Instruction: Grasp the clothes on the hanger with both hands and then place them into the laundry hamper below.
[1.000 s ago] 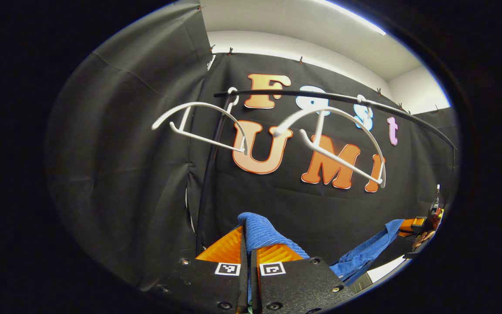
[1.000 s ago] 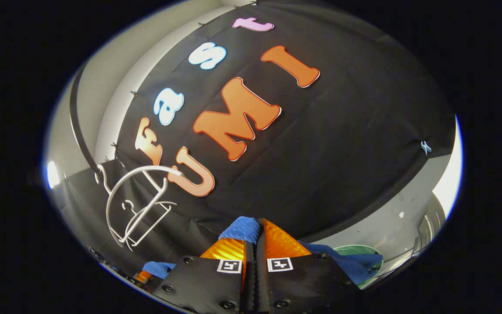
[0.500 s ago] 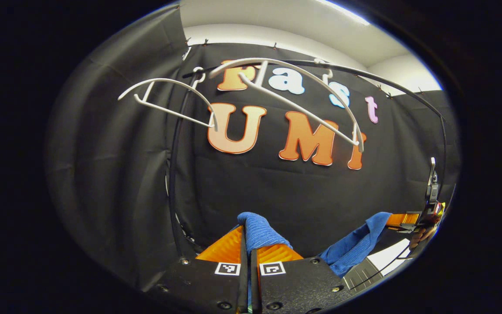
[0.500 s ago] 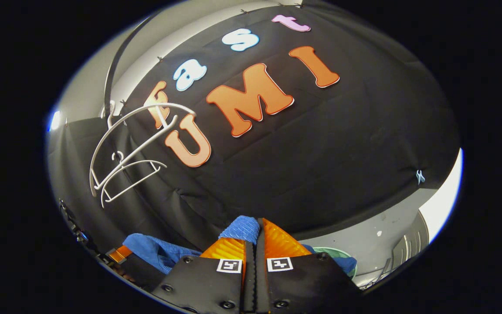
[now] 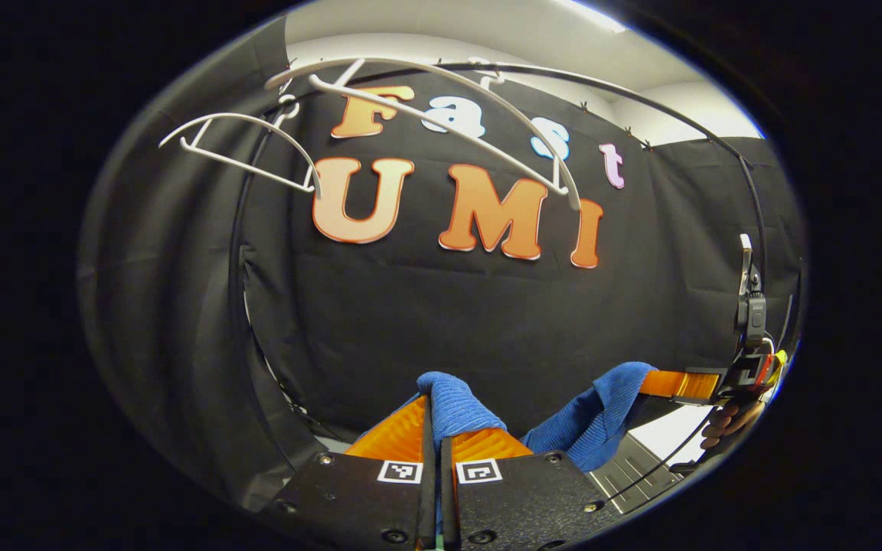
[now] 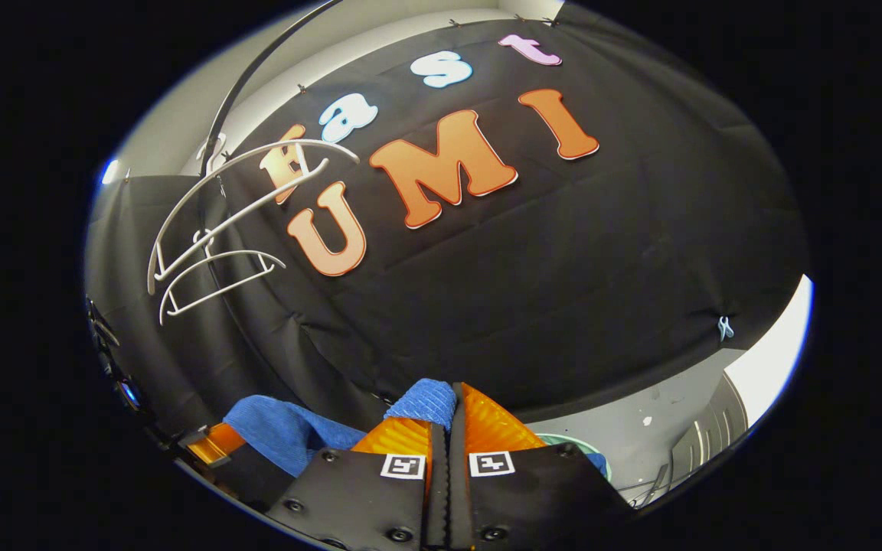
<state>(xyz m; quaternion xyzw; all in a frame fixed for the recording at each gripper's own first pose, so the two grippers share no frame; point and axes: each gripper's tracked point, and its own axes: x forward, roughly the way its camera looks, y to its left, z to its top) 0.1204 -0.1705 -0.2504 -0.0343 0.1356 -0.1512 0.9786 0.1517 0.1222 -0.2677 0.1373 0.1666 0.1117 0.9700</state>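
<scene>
Black cloth is backing two bare white hangers [image 5: 441,115] on the rail [image 5: 640,96]. Both grippers, left [image 5: 435,428] and right [image 6: 445,428], are pinching the blue garment [image 5: 602,405] above the green hamper [image 6: 567,442].

Laundry hamper [image 6: 563,442]: only a sliver of green rim showed, the rest hidden behind the right gripper [image 6: 445,417]. Blue garment [image 5: 602,405]: lower part hidden behind the left gripper [image 5: 435,428].
</scene>
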